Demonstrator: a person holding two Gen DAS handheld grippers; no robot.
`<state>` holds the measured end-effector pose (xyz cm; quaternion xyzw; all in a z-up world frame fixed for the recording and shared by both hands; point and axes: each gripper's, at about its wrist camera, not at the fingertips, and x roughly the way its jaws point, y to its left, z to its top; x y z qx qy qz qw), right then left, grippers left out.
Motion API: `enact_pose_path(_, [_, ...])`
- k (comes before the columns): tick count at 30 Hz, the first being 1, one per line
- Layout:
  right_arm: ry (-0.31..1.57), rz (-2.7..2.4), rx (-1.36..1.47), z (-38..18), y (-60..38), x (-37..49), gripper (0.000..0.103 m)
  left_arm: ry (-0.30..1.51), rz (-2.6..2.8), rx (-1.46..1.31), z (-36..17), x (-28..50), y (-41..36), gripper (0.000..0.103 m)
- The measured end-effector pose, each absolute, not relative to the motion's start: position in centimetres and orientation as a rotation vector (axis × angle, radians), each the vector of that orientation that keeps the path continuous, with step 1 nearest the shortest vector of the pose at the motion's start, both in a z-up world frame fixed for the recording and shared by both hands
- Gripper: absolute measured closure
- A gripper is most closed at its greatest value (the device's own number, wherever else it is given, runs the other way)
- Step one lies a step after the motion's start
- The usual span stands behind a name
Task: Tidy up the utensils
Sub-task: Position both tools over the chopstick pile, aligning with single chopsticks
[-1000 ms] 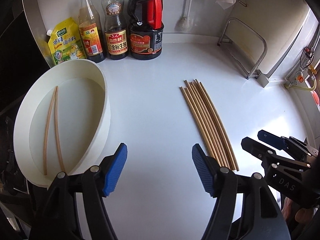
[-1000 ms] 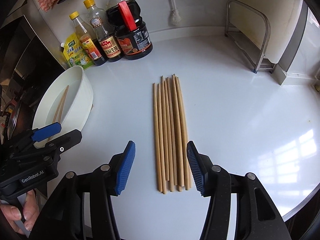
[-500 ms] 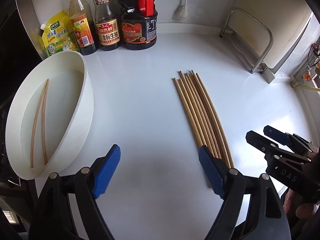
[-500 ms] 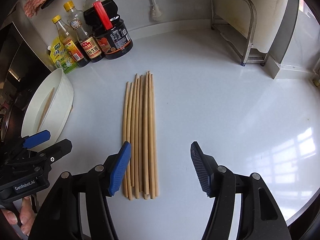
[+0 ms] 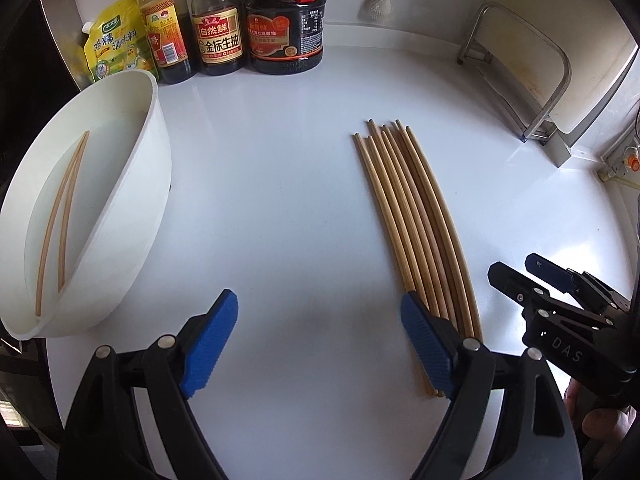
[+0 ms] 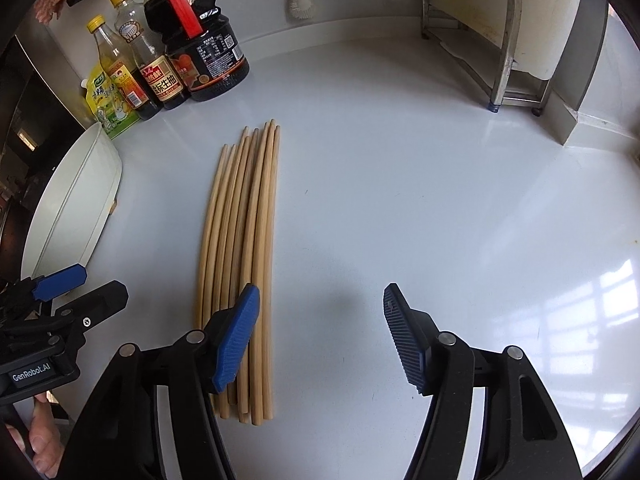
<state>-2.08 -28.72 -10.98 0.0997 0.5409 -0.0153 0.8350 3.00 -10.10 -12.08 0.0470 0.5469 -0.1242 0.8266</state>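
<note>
A row of wooden chopsticks [image 5: 416, 224] lies side by side on the white tabletop [image 5: 280, 184], well apart from the white basin [image 5: 132, 216] at its left edge. Only the left wrist view looks into the basin, where two more chopsticks [image 5: 60, 220] rest; the right wrist view shows just its outer wall. The left gripper [image 5: 320, 344] hovers with jaws opening and nothing between them, its right pad over the row's near ends. The right gripper [image 6: 320, 340] also has jaws opening, empty, its left pad above the row. Sauce bottles [image 6: 176, 52] stand at the back wall.
</note>
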Motion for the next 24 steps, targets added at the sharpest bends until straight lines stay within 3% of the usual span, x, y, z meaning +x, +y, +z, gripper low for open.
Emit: enact_pose_path(24, [1.131, -0.040, 0.102, -12.7, -27.4, -1.1, 0.041, 1.172, -0.246, 0.077, -14.4, 2.7, -10.6, 0.021])
